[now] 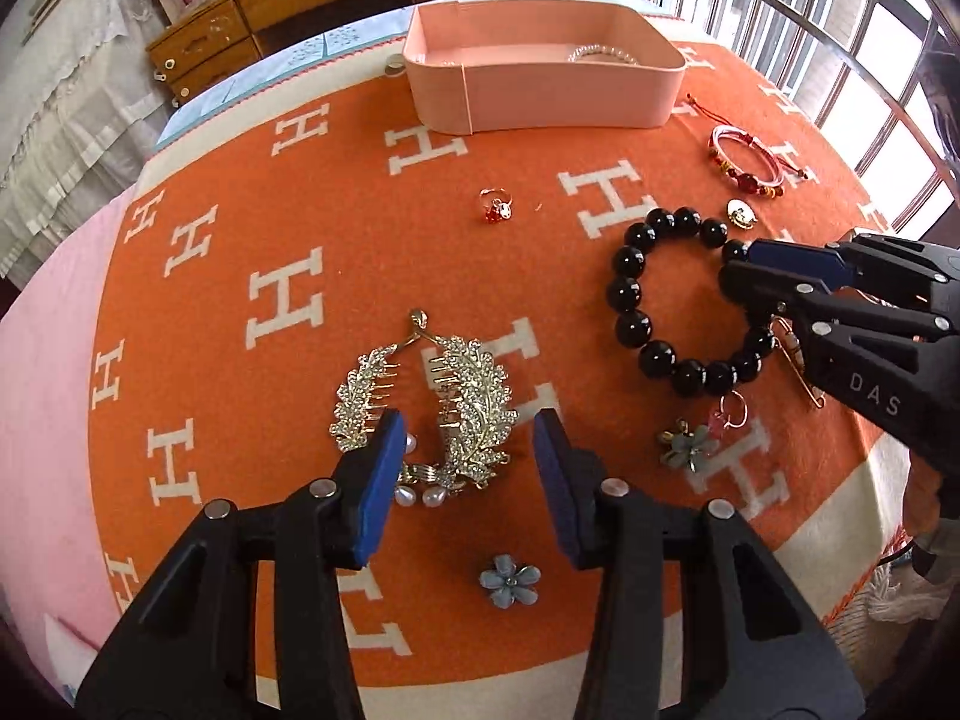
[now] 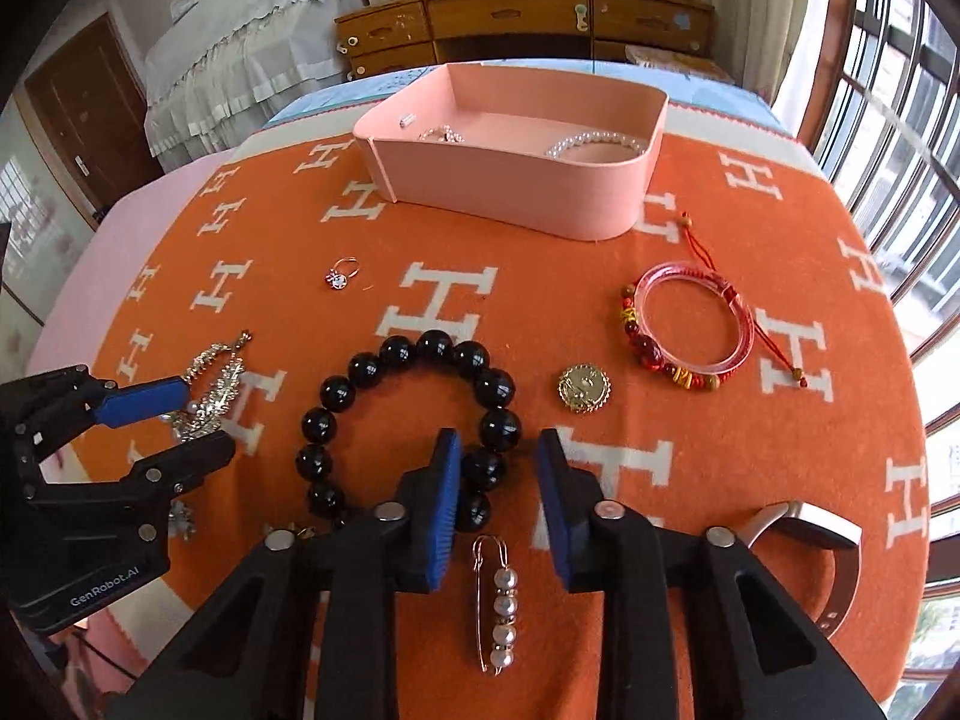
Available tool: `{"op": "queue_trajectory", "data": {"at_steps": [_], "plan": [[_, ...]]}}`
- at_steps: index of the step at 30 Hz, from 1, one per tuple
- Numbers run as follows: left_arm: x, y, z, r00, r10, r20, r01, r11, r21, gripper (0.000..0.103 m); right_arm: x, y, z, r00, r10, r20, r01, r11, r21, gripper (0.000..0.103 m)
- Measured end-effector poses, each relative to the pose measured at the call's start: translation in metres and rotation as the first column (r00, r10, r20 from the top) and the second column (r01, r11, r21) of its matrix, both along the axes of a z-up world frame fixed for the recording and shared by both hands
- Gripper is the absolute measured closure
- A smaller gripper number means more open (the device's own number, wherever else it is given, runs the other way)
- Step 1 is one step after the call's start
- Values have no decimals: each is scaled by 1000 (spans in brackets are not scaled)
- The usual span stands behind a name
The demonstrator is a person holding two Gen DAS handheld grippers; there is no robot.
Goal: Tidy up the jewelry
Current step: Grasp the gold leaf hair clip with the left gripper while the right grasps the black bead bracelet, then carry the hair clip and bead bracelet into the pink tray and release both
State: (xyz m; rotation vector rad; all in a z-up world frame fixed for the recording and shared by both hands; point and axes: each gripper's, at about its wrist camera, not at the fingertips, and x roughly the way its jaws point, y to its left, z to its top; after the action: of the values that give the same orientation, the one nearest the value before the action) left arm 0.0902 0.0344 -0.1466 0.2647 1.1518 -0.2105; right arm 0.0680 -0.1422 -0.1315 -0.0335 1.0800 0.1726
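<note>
Nearest to me, the right gripper [image 2: 498, 498] hangs low over the orange blanket [image 2: 690, 468] with its jaws open, holding nothing. One blue pad stands inside the ring of the black bead bracelet [image 2: 414, 414] and the other outside, so two beads at the right side of the ring lie between the jaws. Just under the gripper lies a pearl safety pin [image 2: 503, 600], and a silver cuff [image 2: 822, 546] lies at the right edge.

The left gripper [image 1: 465, 468] also has its jaws open and empty. They stand on both sides of the rhinestone hair comb [image 1: 420, 408], with its small pearls beside the left pad. A blue flower clip [image 1: 510, 581] lies just below it, another flower piece [image 1: 687, 447] is to the right.

A bit further lie a gold brooch [image 2: 584, 387], a pink and red cord bracelet [image 2: 690, 330] and a small ring [image 2: 341, 276].

Farthest stands the pink box [image 2: 510, 192], open, and already with a pearl bracelet [image 2: 594, 144] and one more small piece inside.

I judge that the step in hand is the picking up: both grippers are placed for a grasp, not yet closing. The next move, I think, asks to close the right jaws on the beads, lift the bracelet free from the pin, and carry it to the box. The round beads may slip.
</note>
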Motion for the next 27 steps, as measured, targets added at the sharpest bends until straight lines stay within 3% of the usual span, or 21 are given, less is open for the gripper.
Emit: {"op": "queue_trajectory", "data": {"at_steps": [10, 18, 27], "plan": [[10, -11, -6, 999, -39, -27, 40, 999, 35, 78, -11, 1, -1, 999, 12, 52, -11, 1000, -4, 85], [13, -11, -5, 999, -27, -22, 27, 999, 39, 79, -12, -5, -1, 999, 7, 53, -9, 999, 36, 87], [5, 0, 19, 1000, 10, 21, -9, 1000, -23, 79, -8, -18, 3, 1000, -20, 17, 18, 993, 116, 88]]}}
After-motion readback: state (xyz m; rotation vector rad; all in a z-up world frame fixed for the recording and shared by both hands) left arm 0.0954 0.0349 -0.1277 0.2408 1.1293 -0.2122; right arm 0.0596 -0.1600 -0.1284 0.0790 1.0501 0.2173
